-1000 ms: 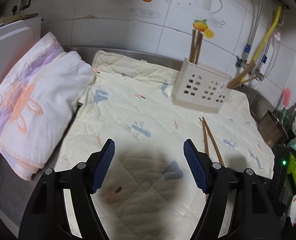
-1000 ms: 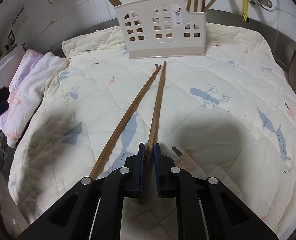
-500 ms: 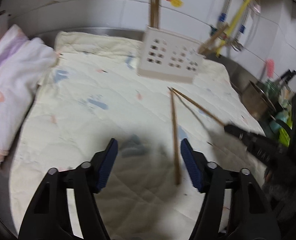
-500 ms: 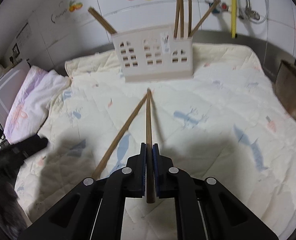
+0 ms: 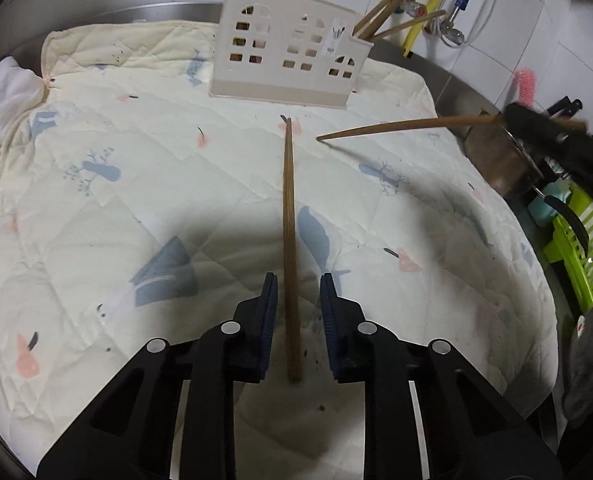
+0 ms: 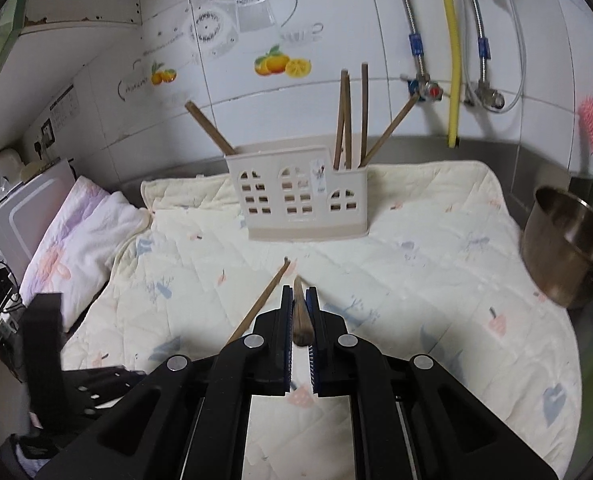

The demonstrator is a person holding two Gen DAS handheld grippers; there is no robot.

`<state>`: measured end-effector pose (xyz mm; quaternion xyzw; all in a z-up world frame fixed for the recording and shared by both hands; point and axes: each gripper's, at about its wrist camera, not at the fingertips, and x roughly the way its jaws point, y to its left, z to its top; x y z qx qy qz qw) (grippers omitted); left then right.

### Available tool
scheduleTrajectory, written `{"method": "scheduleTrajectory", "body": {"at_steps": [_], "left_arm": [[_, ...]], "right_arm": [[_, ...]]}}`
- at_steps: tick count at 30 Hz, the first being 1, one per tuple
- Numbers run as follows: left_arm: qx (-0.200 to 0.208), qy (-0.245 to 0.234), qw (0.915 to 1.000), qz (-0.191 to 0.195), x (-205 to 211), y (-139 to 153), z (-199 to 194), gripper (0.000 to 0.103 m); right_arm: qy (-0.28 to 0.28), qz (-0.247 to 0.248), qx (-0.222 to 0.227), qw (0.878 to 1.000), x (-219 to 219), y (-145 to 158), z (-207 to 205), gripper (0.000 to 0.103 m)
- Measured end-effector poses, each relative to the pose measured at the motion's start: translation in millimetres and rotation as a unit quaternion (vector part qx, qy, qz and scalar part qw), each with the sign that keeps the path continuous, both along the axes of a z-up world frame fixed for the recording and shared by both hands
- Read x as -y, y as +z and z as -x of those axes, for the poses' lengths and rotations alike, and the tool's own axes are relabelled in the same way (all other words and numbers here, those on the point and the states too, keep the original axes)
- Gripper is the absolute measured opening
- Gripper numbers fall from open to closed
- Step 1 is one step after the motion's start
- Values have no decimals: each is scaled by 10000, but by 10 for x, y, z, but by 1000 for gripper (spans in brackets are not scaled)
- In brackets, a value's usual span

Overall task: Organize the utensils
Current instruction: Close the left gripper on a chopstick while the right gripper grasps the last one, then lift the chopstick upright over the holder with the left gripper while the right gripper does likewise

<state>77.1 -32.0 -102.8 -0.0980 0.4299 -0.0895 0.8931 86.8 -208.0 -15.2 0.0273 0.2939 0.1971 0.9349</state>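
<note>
On the quilted mat (image 5: pixel 176 200), left claw (image 5: pixel 295 292) released astride a chopstick (image 5: pixel 289 220): light, stiff, thin, grip mid-shaft. Right claw (image 6: pixel 299 302) clenched on another chopstick (image 6: pixel 300 320).

No legible text anywhere.

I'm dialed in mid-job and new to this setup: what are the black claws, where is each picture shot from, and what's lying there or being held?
No robot: a person holds a two-finger tool in each hand, with a fisheye camera looking along its fingers. In the left view, the left tool is open astride a chopstick lying on the quilted mat. In the right view, the right tool is shut on a second chopstick, lifted off the mat. Behind stands the white utensil holder, chopsticks already in it. A metal pot sits at the right.
</note>
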Motion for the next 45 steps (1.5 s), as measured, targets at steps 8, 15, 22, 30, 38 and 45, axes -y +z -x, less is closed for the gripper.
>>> {"method": "scheduleTrajectory", "body": {"at_steps": [8, 15, 22, 30, 38, 45], "left_arm": [[-132, 86, 9997, -207, 31, -65, -93, 12], [-13, 125, 9996, -240, -4, 84, -61, 6], [618, 110, 9974, -363, -89, 589, 4, 6], [1163, -52, 9921, -457, -124, 1162, -200, 6], [1325, -283, 9897, -466, -115, 1557, -485, 6], [1694, -377, 9828, -623, -93, 2029, -669, 6]], "right_arm": [[-33, 62, 198, 9998, 123, 148, -21, 7], [15, 122, 218, 9997, 130, 183, -43, 7], [184, 256, 220, 9993, 99, 289, -118, 7], [534, 395, 224, 9975, 29, 566, -283, 7], [858, 409, 215, 9952, -5, 1037, -618, 7], [862, 449, 355, 9946, -66, 1491, -961, 7]]}}
